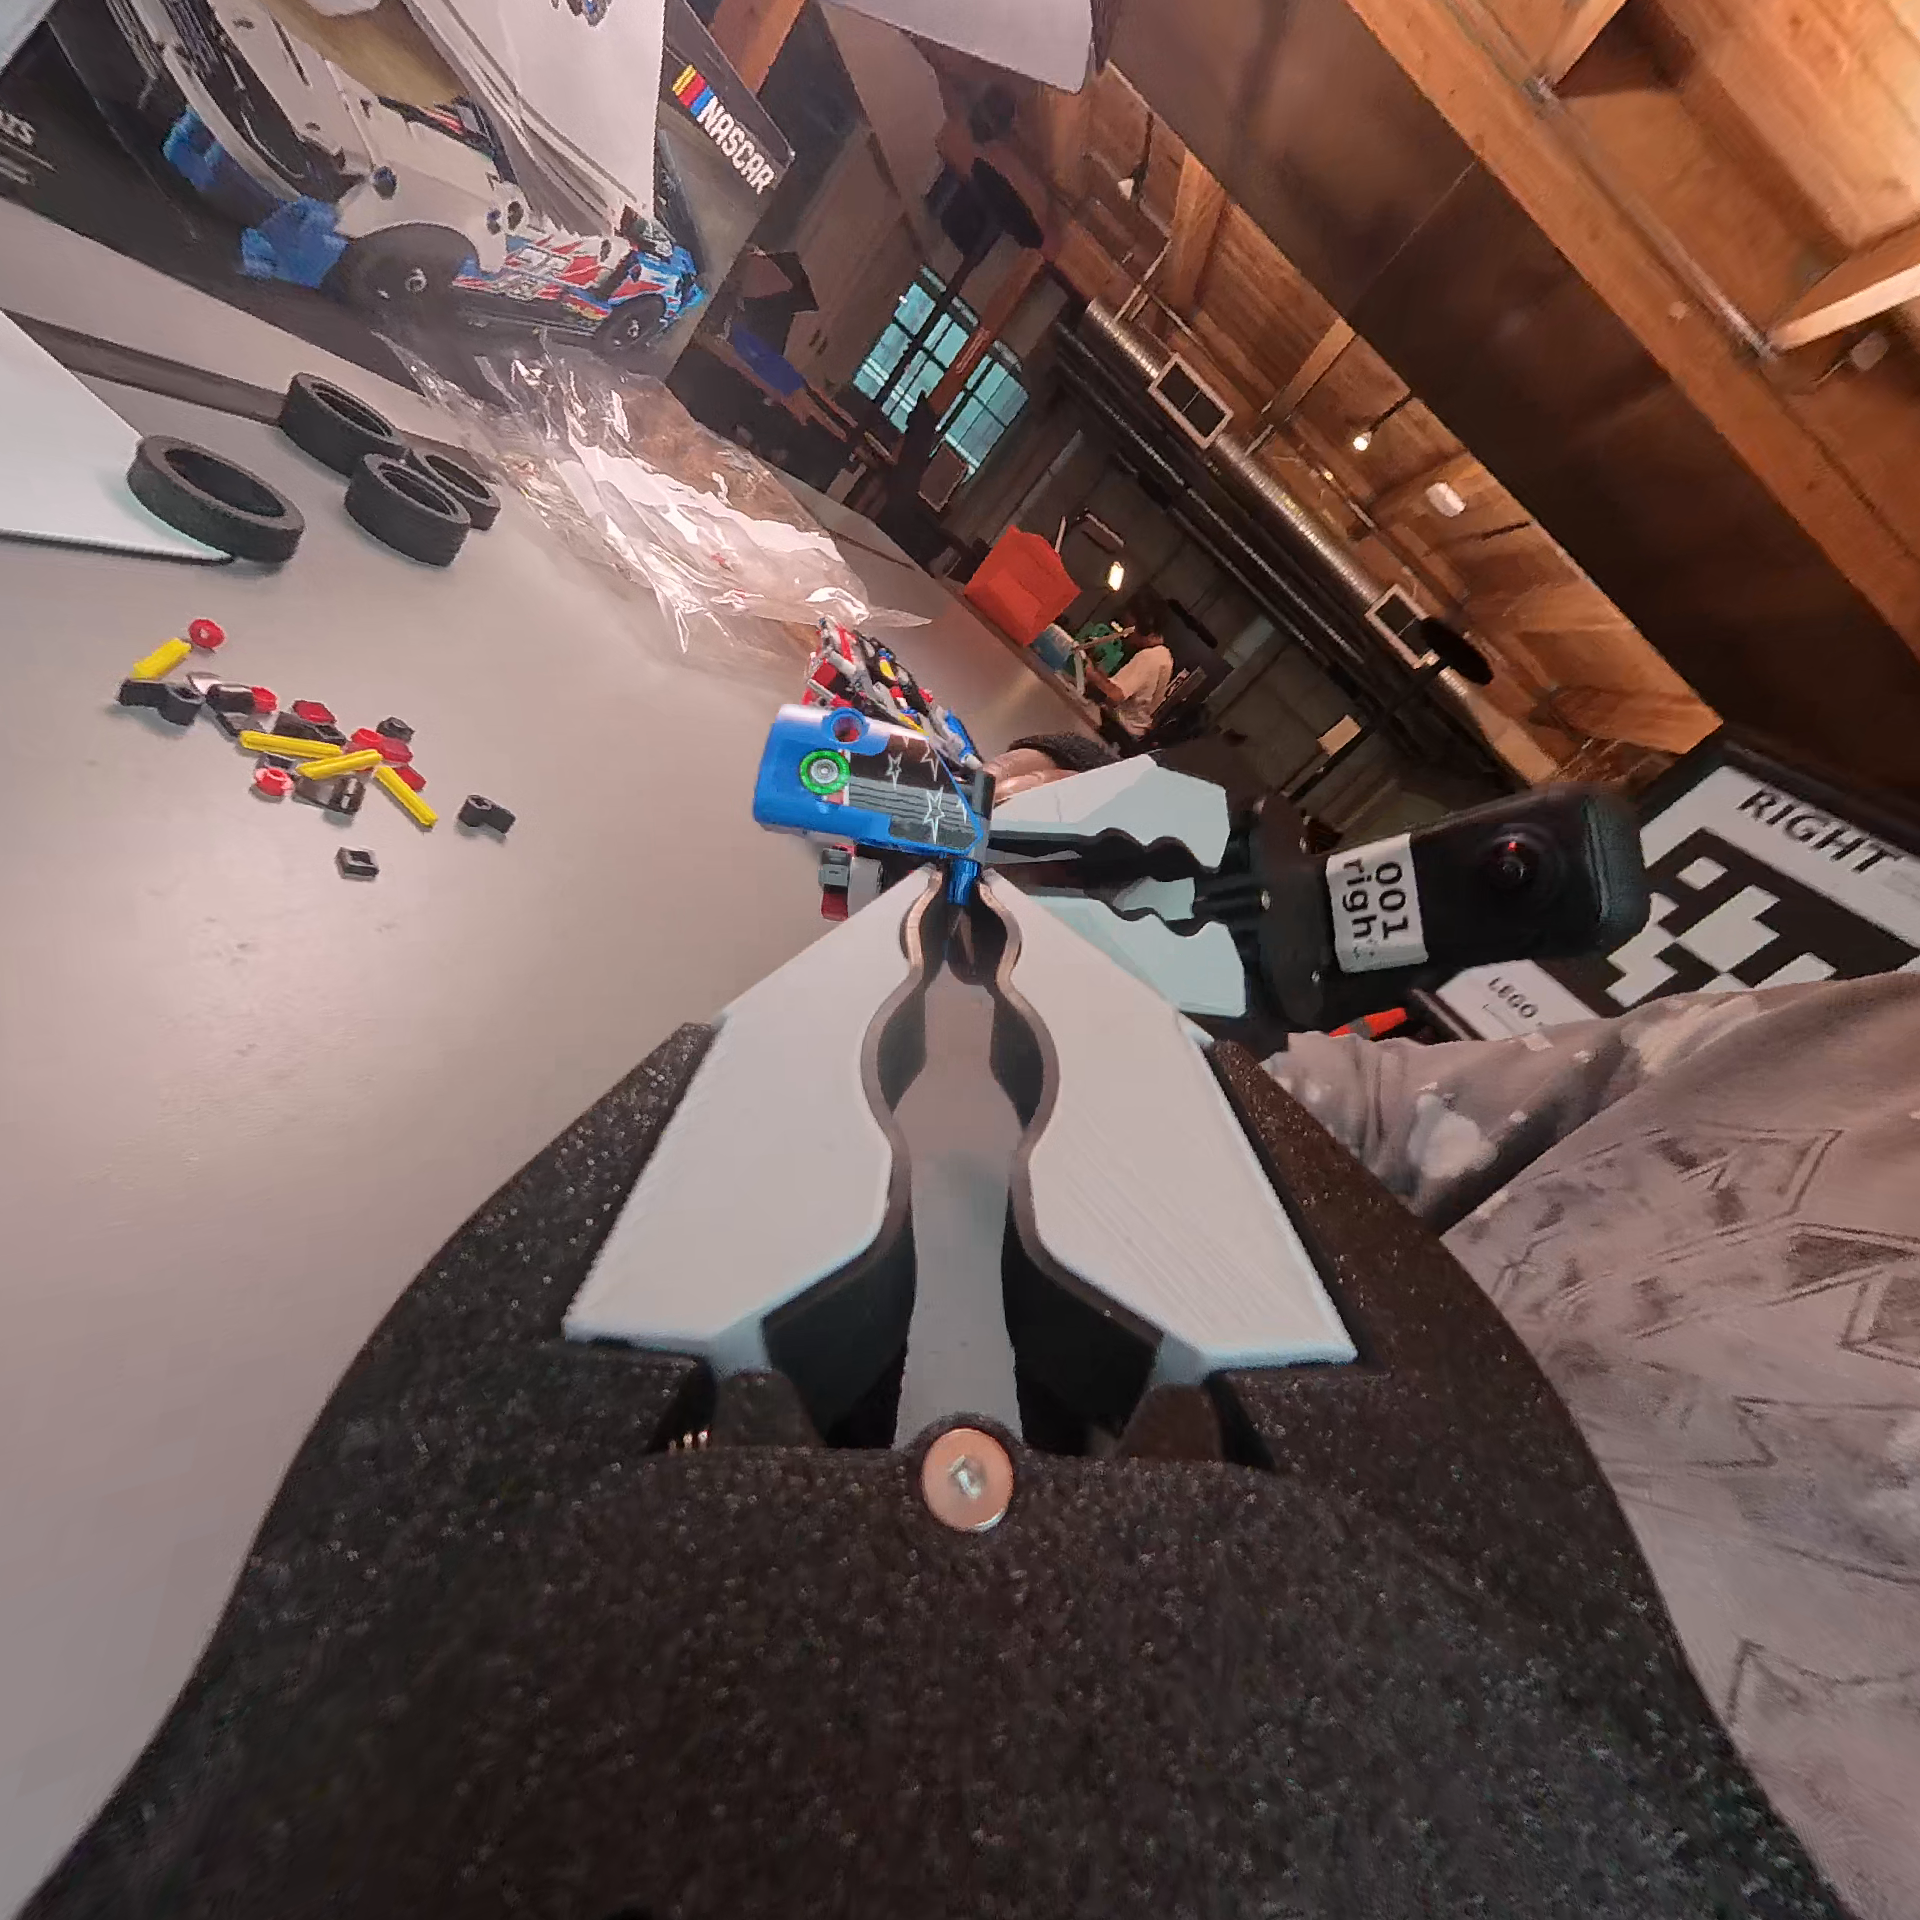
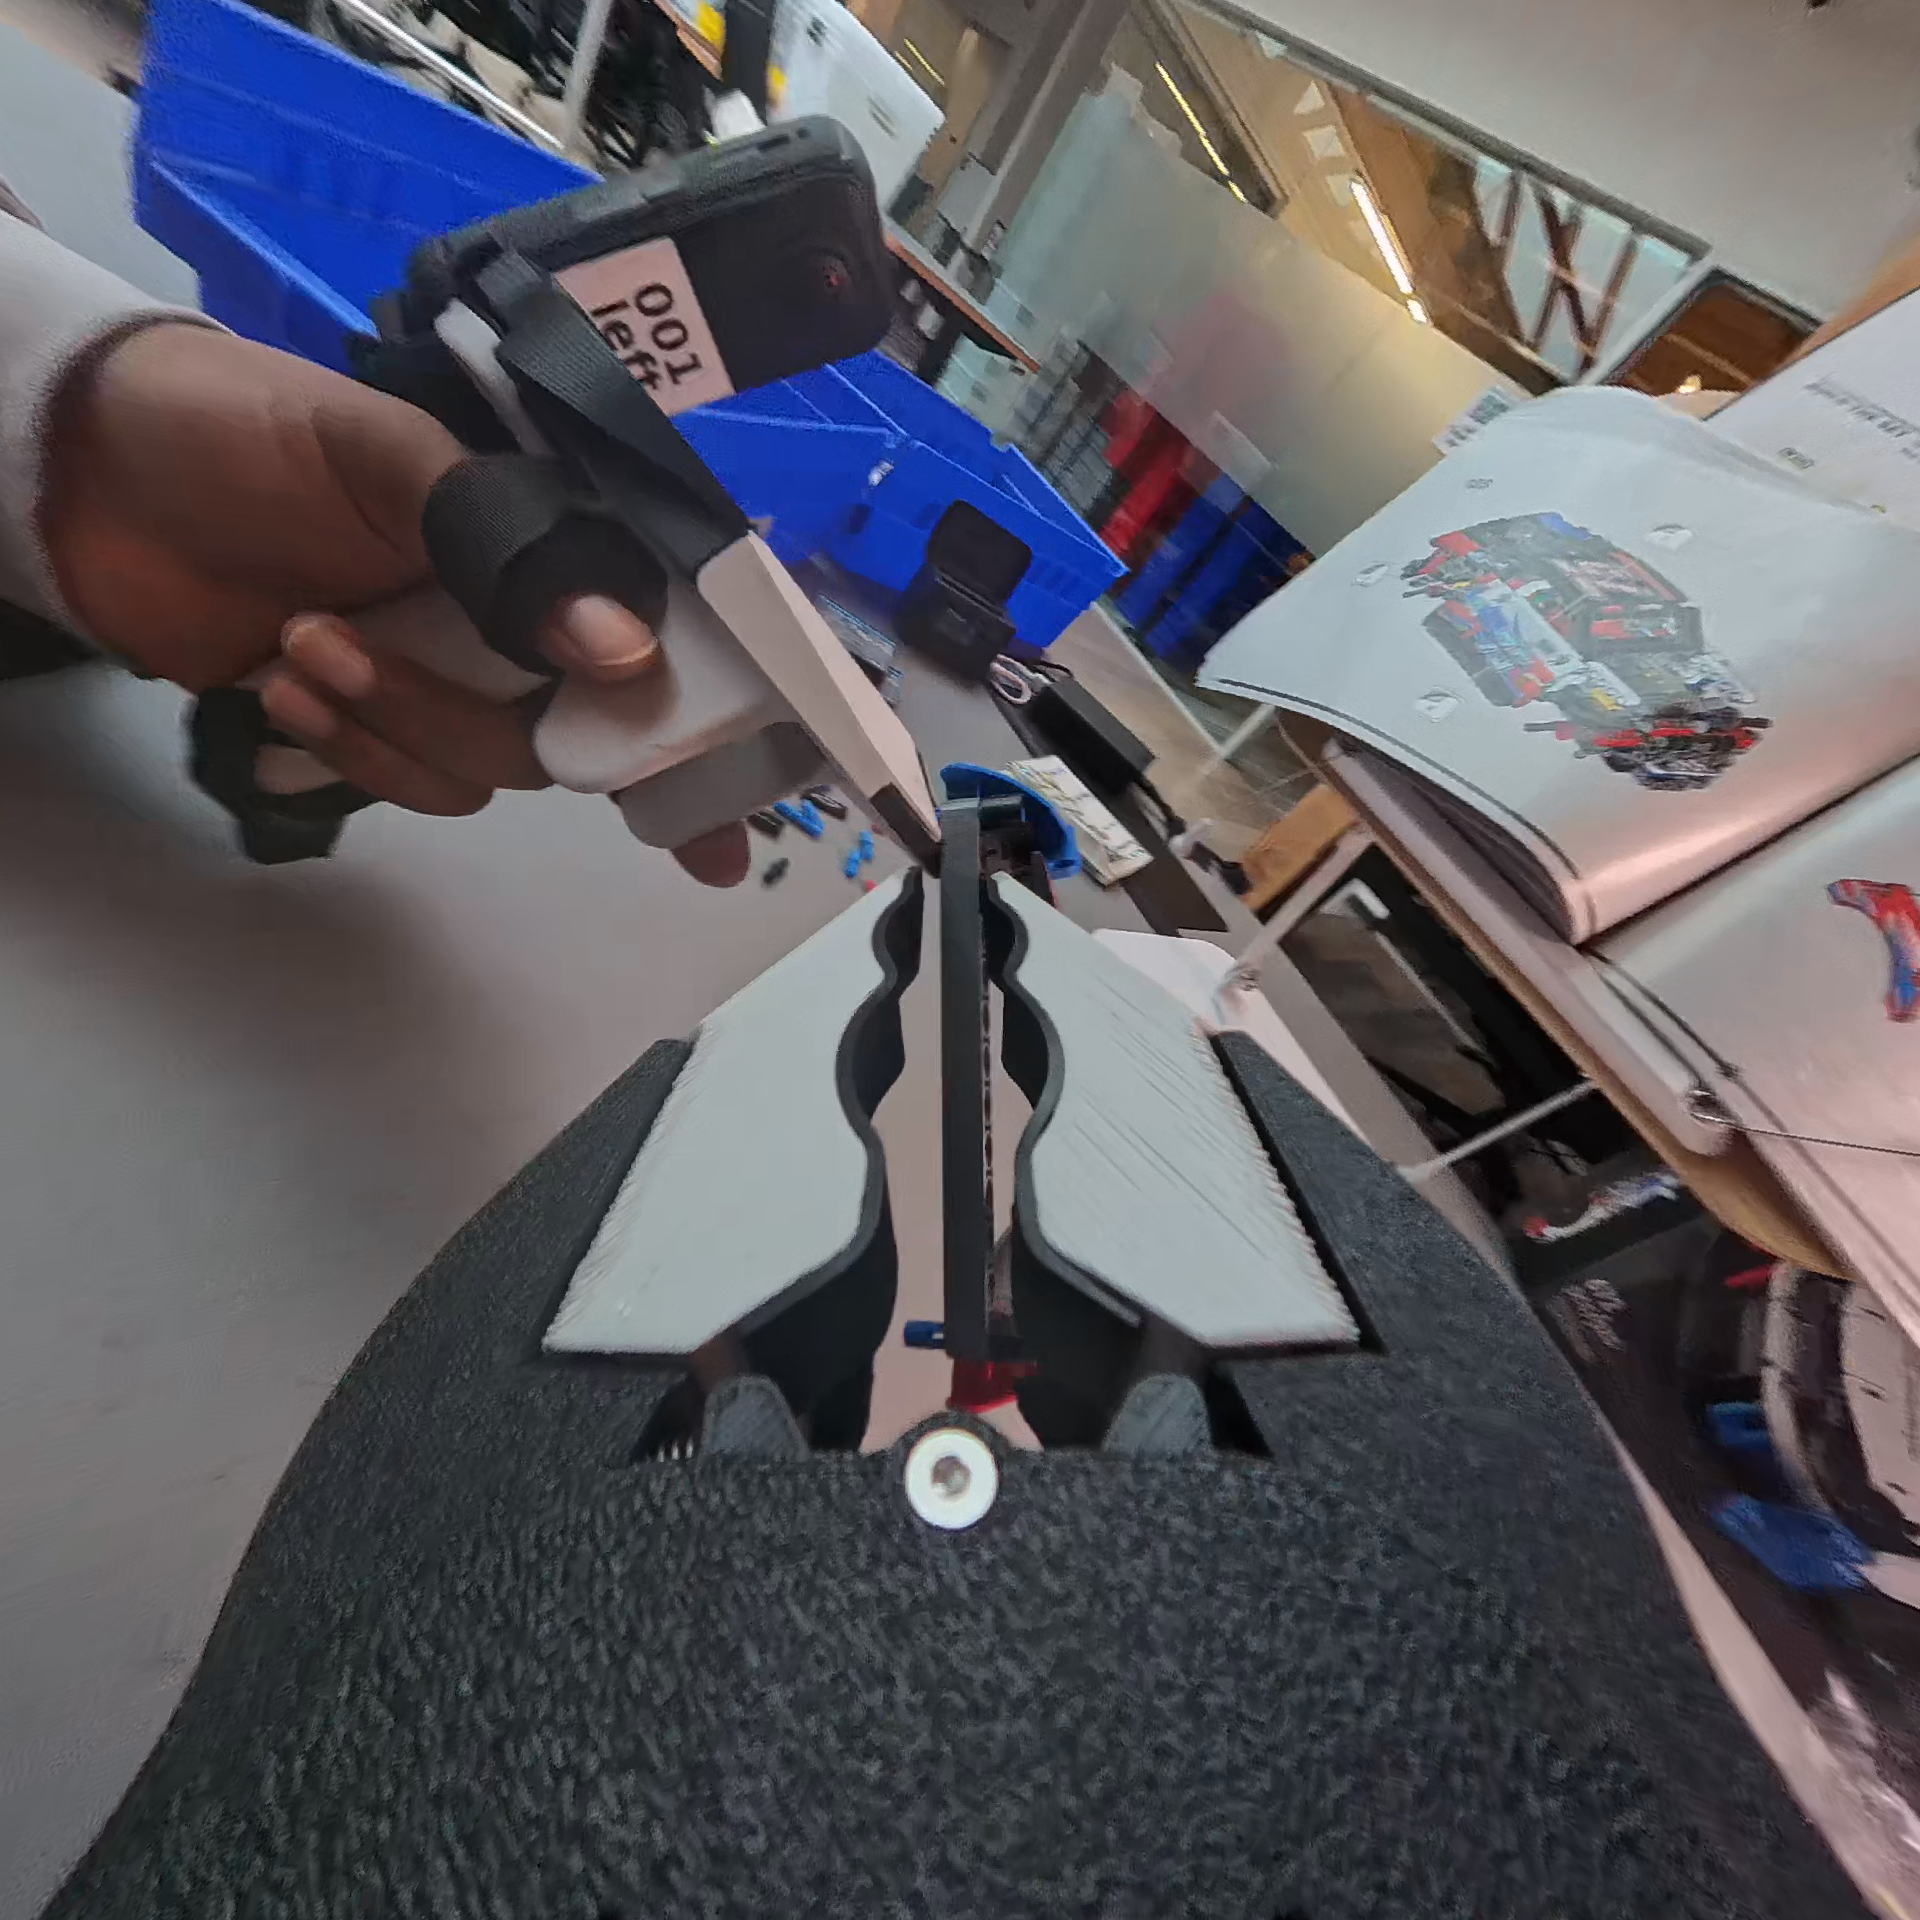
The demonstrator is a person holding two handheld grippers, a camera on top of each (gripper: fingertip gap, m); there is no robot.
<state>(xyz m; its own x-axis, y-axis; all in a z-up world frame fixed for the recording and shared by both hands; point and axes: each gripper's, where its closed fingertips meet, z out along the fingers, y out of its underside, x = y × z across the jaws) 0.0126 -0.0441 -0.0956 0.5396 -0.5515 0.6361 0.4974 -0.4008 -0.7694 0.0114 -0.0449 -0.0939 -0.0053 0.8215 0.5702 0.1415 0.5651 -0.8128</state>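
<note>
- Left wrist view: left tongs (image 1: pixel 958 891) pinch a blue pin on the model car (image 1: pixel 873 790) by their tips; it may slip.
- Right tongs (image 2: pixel 961 883) clamp its black beam (image 2: pixel 964 1091); opposing pulls may separate parts.

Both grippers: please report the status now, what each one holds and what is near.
Left gripper shut on blue pin of the toy car assembly. Right gripper shut on its black beam. Loose small parts, four tyres on table, apart.

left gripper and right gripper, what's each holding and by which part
Left gripper pinches a small blue pin under the blue panel of the brick-built model. Right gripper clamps the same model's black frame edge.
</note>
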